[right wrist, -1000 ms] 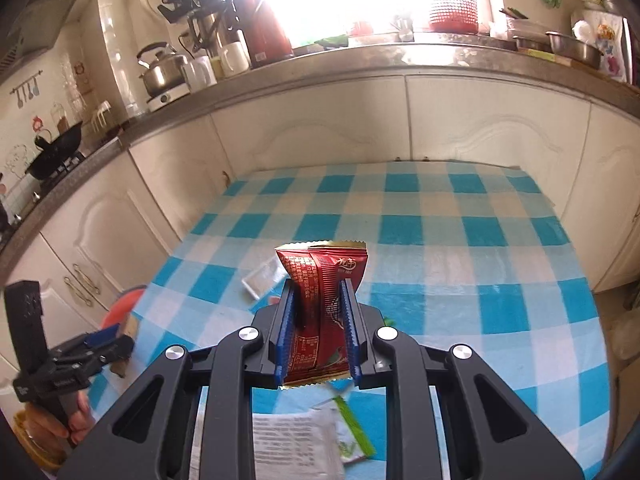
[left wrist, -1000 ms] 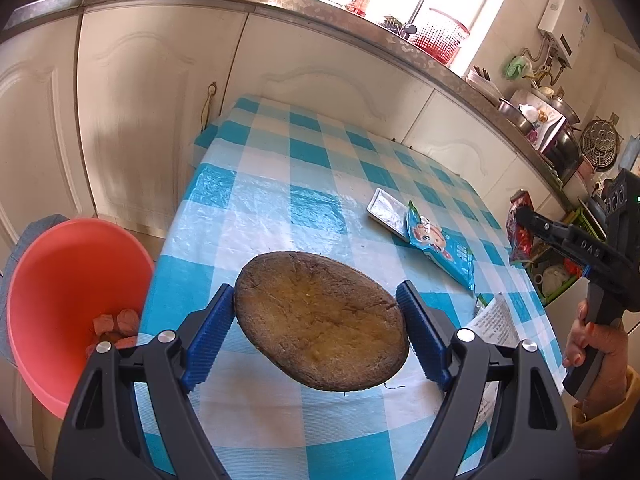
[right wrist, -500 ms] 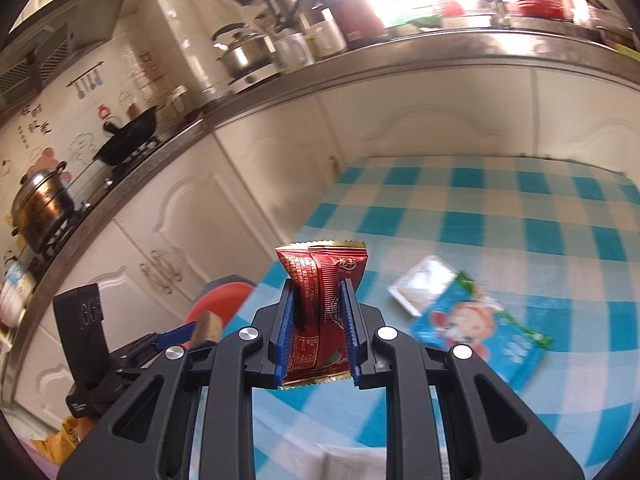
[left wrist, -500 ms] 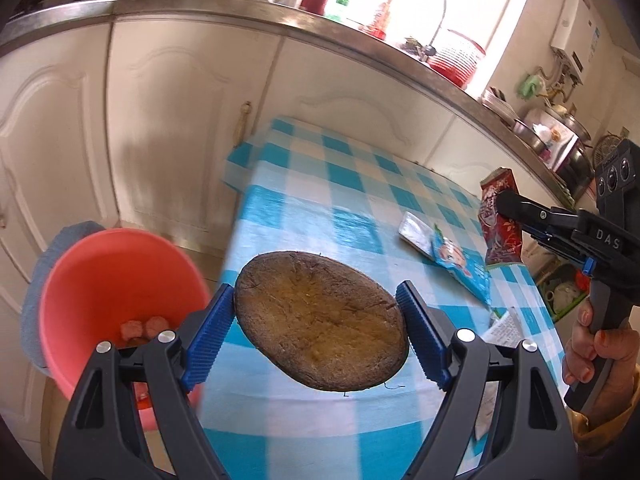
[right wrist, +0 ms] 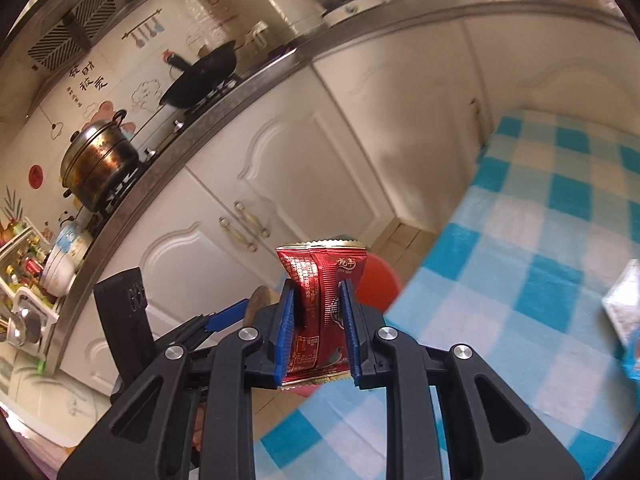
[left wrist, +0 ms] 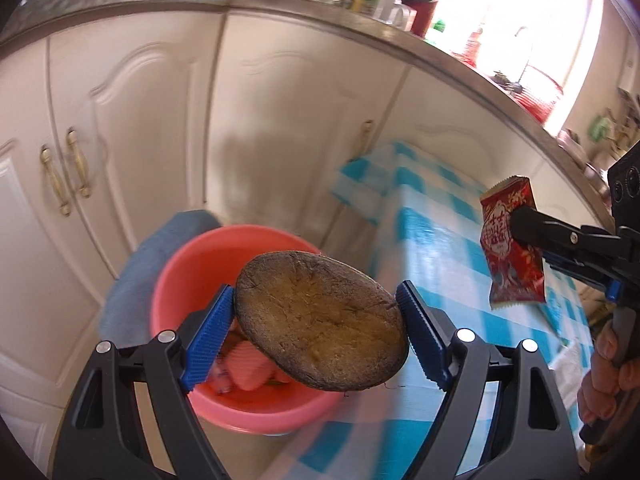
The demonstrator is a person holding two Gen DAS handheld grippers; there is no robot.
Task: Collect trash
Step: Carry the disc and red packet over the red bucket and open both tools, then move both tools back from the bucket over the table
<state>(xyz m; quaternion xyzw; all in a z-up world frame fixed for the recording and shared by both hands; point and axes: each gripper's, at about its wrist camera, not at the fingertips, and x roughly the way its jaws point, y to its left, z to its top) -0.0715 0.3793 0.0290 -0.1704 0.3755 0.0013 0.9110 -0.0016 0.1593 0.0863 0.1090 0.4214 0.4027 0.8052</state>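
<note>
The left gripper (left wrist: 316,320) jaws clench a brown disc (left wrist: 320,320) above the pink basin (left wrist: 180,264). The right gripper (right wrist: 318,332) jaws pinch a red wrapper (right wrist: 320,300) beside the bench (right wrist: 520,260).

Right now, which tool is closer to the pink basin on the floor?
Left. The left tool holds the brown disc right above the pink basin. The right tool, clamping the red snack packet, is off to the side over the checkered table.

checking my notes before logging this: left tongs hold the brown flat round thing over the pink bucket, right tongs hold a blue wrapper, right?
One detail is off: the wrapper in the right tongs is red, not blue. The right wrist view shows the red wrapper pinched between them. The rest holds: the left tongs grip the brown disc over the pink bucket.
</note>
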